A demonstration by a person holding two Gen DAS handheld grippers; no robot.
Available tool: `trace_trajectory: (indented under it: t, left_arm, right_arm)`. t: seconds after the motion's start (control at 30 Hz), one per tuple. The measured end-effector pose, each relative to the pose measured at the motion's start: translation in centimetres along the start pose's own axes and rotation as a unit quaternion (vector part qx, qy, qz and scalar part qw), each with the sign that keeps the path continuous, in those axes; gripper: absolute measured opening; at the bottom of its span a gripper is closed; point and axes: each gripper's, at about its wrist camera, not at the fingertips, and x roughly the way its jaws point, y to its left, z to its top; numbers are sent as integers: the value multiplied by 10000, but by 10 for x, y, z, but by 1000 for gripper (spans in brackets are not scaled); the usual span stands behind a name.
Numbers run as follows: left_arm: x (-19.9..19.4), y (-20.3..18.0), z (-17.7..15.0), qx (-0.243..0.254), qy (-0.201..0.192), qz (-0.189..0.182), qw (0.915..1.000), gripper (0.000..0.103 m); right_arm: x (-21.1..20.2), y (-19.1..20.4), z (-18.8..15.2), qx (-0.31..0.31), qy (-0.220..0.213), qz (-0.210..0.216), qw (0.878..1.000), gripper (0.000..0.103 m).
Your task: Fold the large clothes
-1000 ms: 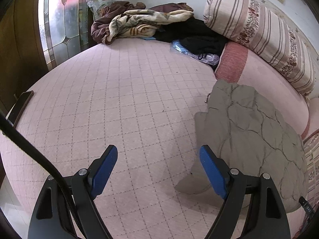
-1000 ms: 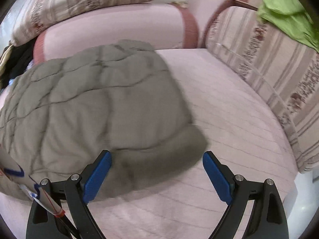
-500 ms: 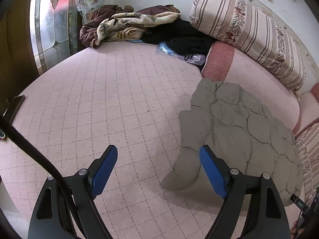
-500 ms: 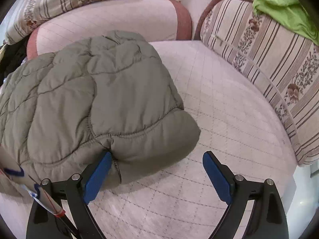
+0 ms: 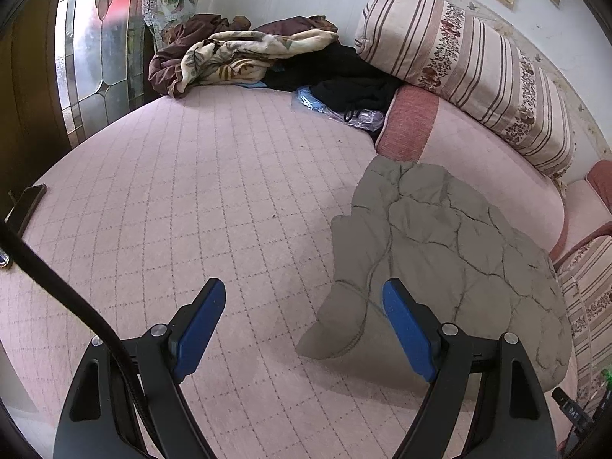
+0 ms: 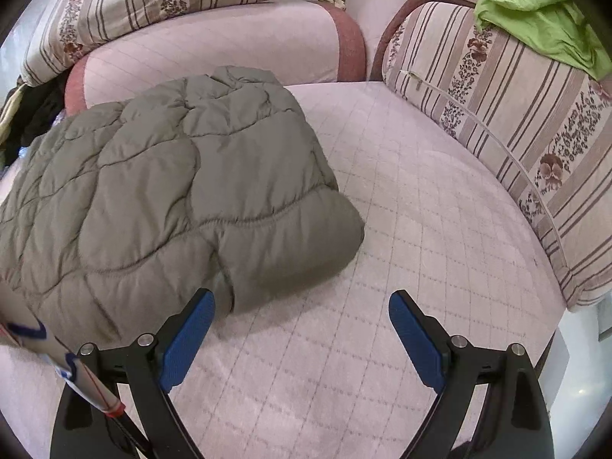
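Quilted grey jacket [image 6: 168, 191] lies folded on the pink bed [image 5: 183, 199], near the striped cushions [image 6: 516, 114] at its far edge. Left hand-held gripper [image 5: 304, 323] and right hand-held gripper [image 6: 302, 334] hover spread wide, holding nothing.

The left gripper [image 5: 304, 321] hangs over the pink bed [image 5: 199, 191] with its blue-padded fingers spread wide and nothing between them. The grey quilted jacket [image 5: 451, 252] lies flat just right of the gripper, one corner reaching toward the gap between the fingers, its far edge against a pink bolster [image 5: 478, 157]. Beyond the jacket a striped pillow [image 5: 470, 65] leans on the wall, and left of that pillow sits a heap of blankets [image 5: 237, 57] and black clothes [image 5: 344, 76].
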Motion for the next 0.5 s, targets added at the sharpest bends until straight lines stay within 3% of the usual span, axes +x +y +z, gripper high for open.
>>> trace_trajectory:
  t: [0.5]
  left_arm:
    - [-56, -20, -64, 609, -125, 479, 9969, 83]
  right_arm:
    - [-50, 3, -48, -486, -481, 422, 9968, 95]
